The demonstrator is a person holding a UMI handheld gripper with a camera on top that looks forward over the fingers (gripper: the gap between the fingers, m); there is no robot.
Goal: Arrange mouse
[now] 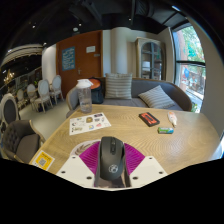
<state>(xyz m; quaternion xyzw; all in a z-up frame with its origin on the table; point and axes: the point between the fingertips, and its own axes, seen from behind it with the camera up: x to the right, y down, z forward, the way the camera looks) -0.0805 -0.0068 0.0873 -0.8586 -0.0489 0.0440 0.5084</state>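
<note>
A black computer mouse (111, 162) sits between my gripper's (111, 148) two fingers, its front end pointing away from me. The magenta pads (88, 157) press on both of its sides, so the gripper is shut on it. The mouse hangs over the near edge of a round wooden table (125, 132). Its underside is hidden.
On the table lie a printed leaflet (88, 124) ahead left, a small orange and black box (149, 119) ahead right, a pale object (169, 125) further right and a yellow card (43, 158) near left. A grey sofa (135, 93) stands beyond, with chairs (18, 108) at the left.
</note>
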